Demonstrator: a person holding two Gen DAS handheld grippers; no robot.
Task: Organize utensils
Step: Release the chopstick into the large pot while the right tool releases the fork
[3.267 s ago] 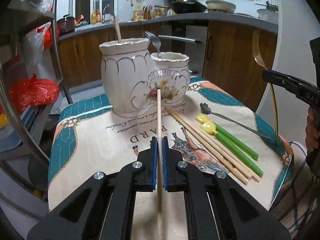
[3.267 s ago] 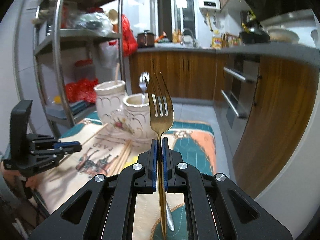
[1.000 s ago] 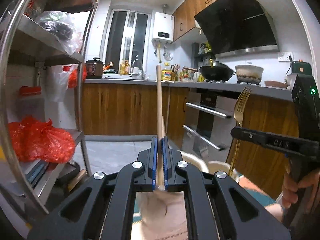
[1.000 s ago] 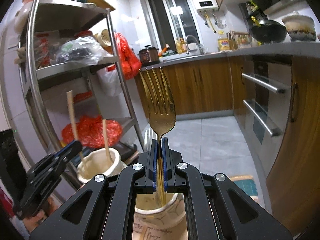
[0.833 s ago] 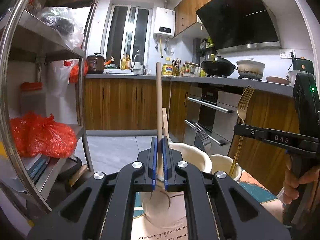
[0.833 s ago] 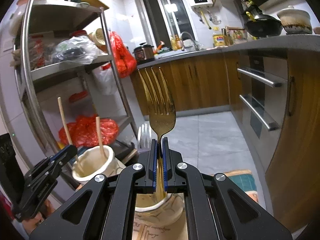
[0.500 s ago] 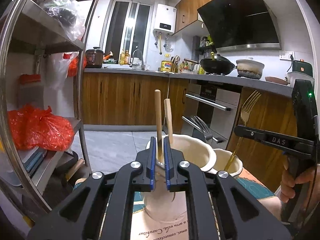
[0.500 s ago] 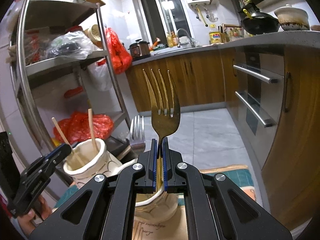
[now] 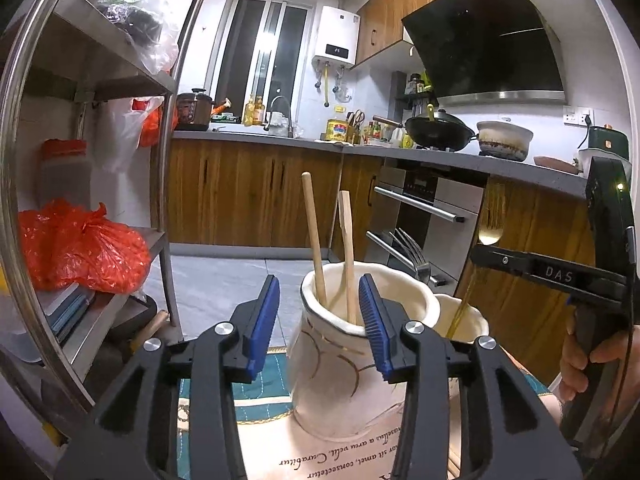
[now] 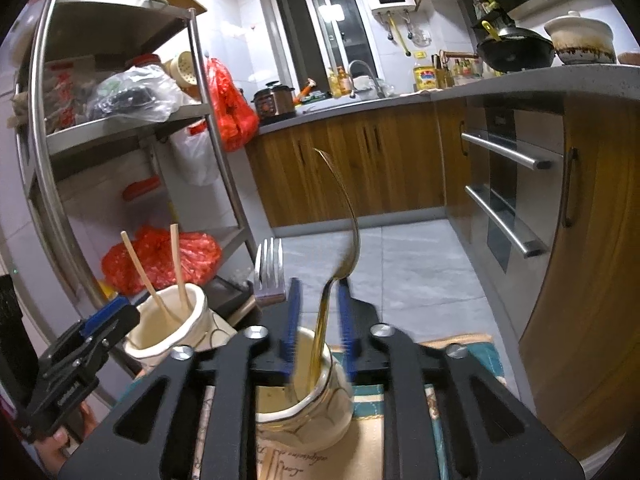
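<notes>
A small kitchen at night: wooden cabinets and an oven at the back, a steel shelf rack down the left of both views. Low in the frames a printed cloth covers the table (image 9: 280,376), carrying a cream ceramic holder with two cups.

The risk I see: the gold fork (image 10: 340,240) stands loose and leaning in the smaller cup (image 10: 304,404), beside a silver fork (image 10: 270,270). Drawing my right tongs (image 10: 316,312) away carelessly could catch it and flip it out, or tip the holder.

Right tongs: parted moderately, the fork's stem between the blue pads, apparently ungripped. Left tongs (image 9: 320,324): spread wide, holding nothing, in front of the taller cup (image 9: 360,352), where two wooden chopsticks (image 9: 314,240) lean.
</notes>
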